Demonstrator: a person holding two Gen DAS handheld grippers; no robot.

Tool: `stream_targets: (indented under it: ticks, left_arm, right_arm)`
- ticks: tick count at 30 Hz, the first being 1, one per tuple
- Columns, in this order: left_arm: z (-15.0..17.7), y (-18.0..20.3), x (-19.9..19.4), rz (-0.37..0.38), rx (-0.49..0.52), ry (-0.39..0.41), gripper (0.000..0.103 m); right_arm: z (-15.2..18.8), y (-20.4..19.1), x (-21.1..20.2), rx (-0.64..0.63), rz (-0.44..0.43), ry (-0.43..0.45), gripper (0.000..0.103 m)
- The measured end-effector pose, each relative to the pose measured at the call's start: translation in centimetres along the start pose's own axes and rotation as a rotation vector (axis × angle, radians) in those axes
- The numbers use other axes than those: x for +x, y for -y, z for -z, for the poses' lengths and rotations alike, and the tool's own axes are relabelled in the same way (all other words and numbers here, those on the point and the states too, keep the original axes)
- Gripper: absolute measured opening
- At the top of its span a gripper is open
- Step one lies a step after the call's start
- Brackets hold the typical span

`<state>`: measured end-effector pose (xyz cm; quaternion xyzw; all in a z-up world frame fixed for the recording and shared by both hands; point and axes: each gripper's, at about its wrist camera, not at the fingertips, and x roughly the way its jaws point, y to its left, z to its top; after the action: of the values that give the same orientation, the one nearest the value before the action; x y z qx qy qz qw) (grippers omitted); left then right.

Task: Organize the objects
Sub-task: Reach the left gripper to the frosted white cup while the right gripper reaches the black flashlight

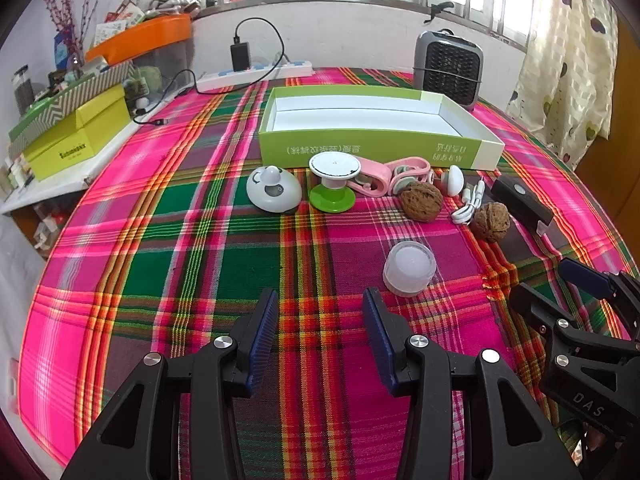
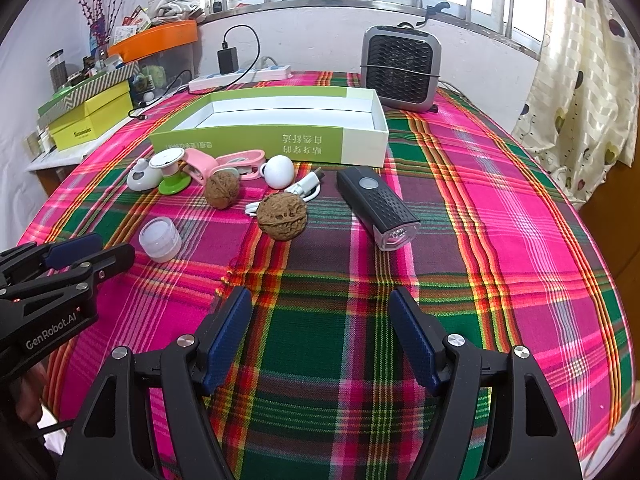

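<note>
- The left gripper [image 1: 320,336] hangs over the plaid cloth [image 1: 200,240], its jaws apart with only cloth between them.
- The right gripper [image 2: 320,336] hangs likewise, jaws apart and wider, nothing between the pads.
- Just ahead of the left gripper, a little to its right, a white jar [image 1: 409,267] stands upright on the cloth; from the right gripper it sits ahead and well to the left.
- Ahead of the right gripper, slightly left, lies a walnut [image 2: 282,216]; a second walnut [image 2: 222,190] lies further off to the left.
- A black torch [image 2: 378,206] lies ahead and a little right of the right gripper, lens end toward it.
- A white cable [image 2: 296,194] lies just behind the nearer walnut (whether it touches I cannot tell).
- Further ahead of both grippers runs a row: a white dome [image 1: 273,189], a green stand [image 1: 333,186], pink clips [image 1: 384,176] and a white ball [image 2: 279,172].
- Behind the row sits the green box [image 1: 376,148], open and empty.
- Far beyond the box stands a grey heater [image 2: 402,68].
</note>
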<state>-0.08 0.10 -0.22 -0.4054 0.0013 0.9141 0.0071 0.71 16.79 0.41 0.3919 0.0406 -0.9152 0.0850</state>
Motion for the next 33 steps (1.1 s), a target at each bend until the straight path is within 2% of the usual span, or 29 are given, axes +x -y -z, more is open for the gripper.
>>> stream_targets:
  ticks: [9, 19, 28, 33]
  left_arm:
    - [0.1, -0.4, 0.0, 0.032, 0.016, -0.005, 0.042]
    - [0.1, -0.4, -0.7, 0.131, 0.041, 0.003, 0.042]
    - [-1.2, 1.1, -0.6, 0.236, 0.096, -0.003, 0.042]
    - [-1.8, 1.8, 0.2, 0.219, 0.11, -0.018, 0.042]
  right_arm:
    - [0.0, 0.3, -0.1, -0.032, -0.037, -0.018, 0.072]
    - [-0.6, 1.8, -0.9, -0.045, -0.056, 0.011, 0.072]
    - [-2.5, 4.8, -0.4, -0.026, -0.028, 0.012, 0.072]
    - [-3.4, 5.1, 0.8, -0.056, -0.045, -0.014, 0.072]
